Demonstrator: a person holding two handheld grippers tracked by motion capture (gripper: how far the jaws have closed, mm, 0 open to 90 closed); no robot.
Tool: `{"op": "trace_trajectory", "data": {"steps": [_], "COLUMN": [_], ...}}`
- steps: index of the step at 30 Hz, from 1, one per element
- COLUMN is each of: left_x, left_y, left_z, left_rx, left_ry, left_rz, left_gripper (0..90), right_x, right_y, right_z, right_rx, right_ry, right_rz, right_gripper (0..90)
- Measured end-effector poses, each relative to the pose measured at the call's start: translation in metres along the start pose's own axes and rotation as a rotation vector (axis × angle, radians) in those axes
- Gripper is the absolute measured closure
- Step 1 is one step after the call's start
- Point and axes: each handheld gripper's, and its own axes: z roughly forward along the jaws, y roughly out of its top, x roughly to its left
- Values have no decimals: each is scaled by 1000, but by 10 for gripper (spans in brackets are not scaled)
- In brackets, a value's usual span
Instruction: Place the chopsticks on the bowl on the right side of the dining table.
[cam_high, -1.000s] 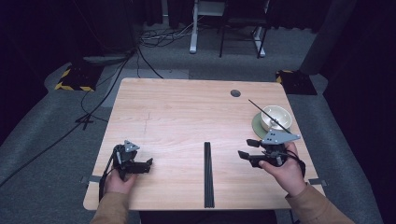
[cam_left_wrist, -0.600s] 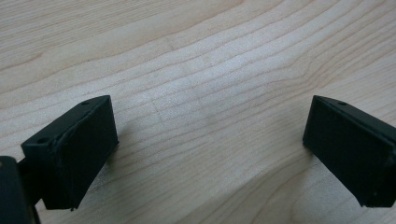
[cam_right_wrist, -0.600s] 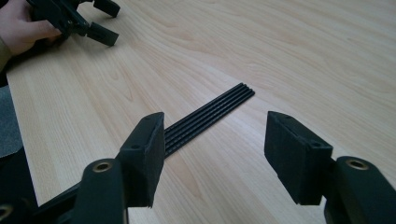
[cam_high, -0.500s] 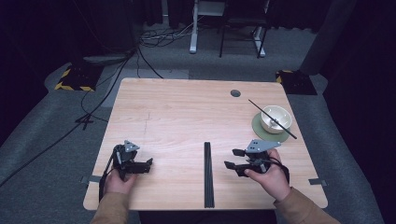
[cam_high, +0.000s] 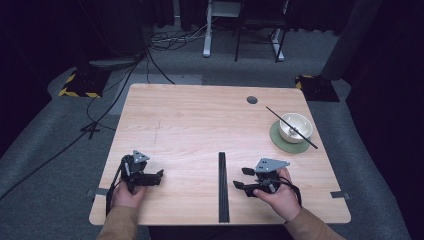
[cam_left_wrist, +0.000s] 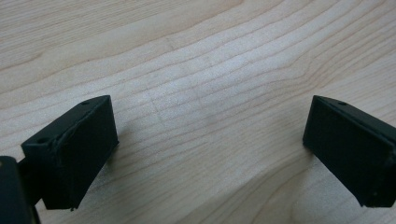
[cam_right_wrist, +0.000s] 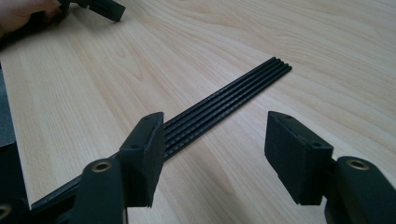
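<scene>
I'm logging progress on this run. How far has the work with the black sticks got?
One chopstick already lies across the white bowl on its green coaster. In hand: the right gripper, jaws open, points at the bundle of black sticks on the table, not gripping them. The left gripper rests open on bare wood. Left: picking sticks up and placing them.

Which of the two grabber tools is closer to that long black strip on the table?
The right gripper, jaws open just beside the black strip; the left gripper rests well off to the side.
</scene>
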Motion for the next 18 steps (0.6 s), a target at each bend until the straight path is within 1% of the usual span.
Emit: {"op": "trace_trajectory", "data": {"steps": [2, 3, 7, 8, 11, 12, 15, 16, 18], "left_x": [0, 0, 0, 0, 0, 0, 0, 0, 0], "left_y": [0, 0, 0, 0, 0, 0, 0, 0, 0], "left_z": [0, 0, 0, 0, 0, 0, 0, 0, 0], "left_rx": [1, 1, 1, 1, 0, 0, 0, 0, 1], "left_ry": [0, 1, 0, 0, 0, 0, 0, 0, 0], "left_rz": [0, 0, 0, 0, 0, 0, 0, 0, 0], "left_gripper": [33, 33, 33, 33, 33, 33, 33, 33, 33], "right_x": [1, 3, 7, 6, 10, 10, 14, 15, 17], "right_y": [-1, -2, -5, -6, -9, -10, -12, -13, -15], "right_z": [1, 2, 8, 9, 13, 15, 20, 21, 24], "right_rx": [8, 7, 19, 28, 13, 12, 14, 25, 31], "right_ry": [-1, 2, 0, 2, 8, 11, 14, 13, 5], "right_rz": [-17, -12, -14, -33, -7, -13, -9, -23, -30], "right_gripper": [392, 392, 389, 388, 381, 380, 378, 378, 378]}}
